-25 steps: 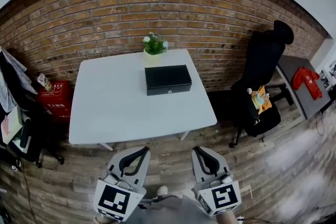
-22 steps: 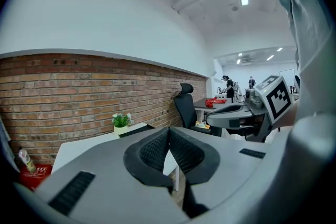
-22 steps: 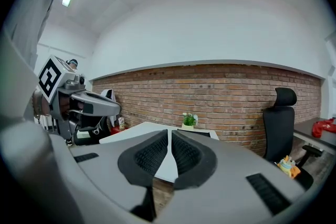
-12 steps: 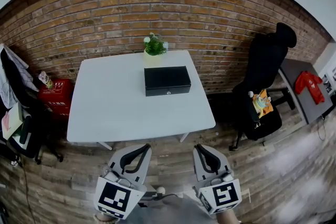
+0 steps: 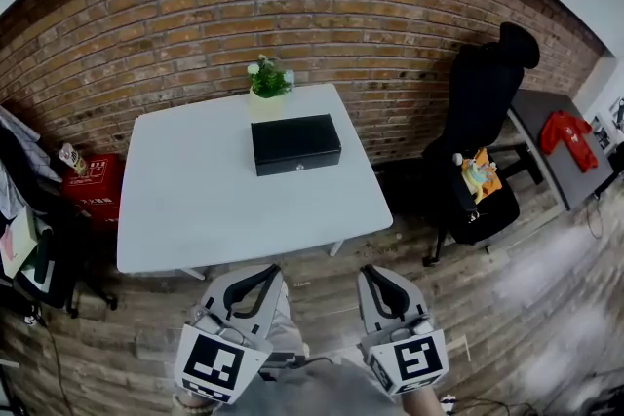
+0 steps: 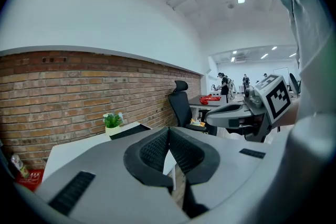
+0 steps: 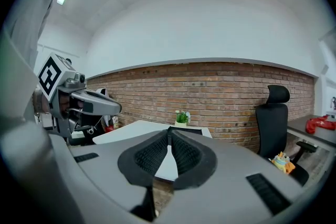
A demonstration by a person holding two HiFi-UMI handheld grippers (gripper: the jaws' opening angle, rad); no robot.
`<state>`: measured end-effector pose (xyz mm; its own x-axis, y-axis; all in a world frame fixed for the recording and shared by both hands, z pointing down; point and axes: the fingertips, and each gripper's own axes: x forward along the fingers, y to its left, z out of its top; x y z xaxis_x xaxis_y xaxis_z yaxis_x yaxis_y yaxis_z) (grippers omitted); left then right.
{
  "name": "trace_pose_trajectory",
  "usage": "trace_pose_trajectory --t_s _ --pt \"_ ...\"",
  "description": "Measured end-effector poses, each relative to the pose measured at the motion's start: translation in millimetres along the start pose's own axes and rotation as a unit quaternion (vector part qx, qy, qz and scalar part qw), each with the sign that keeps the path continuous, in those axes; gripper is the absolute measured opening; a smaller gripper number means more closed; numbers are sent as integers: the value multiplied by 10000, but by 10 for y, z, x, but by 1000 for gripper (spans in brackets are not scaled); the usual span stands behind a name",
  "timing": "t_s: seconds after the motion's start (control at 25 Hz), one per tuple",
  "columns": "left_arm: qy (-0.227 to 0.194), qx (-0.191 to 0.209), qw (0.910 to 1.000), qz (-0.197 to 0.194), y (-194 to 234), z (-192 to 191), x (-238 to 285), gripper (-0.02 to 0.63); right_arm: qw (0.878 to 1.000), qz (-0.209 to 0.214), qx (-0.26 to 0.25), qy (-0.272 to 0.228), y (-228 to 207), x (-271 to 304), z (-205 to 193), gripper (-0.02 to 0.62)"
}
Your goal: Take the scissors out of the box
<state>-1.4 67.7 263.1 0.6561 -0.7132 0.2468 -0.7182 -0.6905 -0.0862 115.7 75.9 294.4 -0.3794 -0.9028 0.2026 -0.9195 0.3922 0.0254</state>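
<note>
Where the two jaws of the left gripper meet, they are seen pressed together with nothing between them, and those of the right gripper are clenched on nothing in the same way. Both grippers are held side by side, low over the wooden floor, well short of the near edge of the one white table. A strip of open floor is left between them and that edge.

One black box is set on the far half of the table, its lid shut, so the scissors cannot be seen. One potted plant is placed just beyond it, at the far edge by the brick wall. The near half of the tabletop is left bare. One black office chair is stood to the right, apart from the table.
</note>
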Motion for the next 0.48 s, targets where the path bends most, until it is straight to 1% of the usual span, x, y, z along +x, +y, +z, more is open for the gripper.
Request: trace_pose_trajectory --t_s 0.2,0.48 --pt "24 -3 9999 -108 85 -17 180 16 10000 -48 -39 66 -66 138 -17 51" --pt "82 11 9998 -181 338 -16 470 15 9999 -101 -33 51 -205 483 8 51"
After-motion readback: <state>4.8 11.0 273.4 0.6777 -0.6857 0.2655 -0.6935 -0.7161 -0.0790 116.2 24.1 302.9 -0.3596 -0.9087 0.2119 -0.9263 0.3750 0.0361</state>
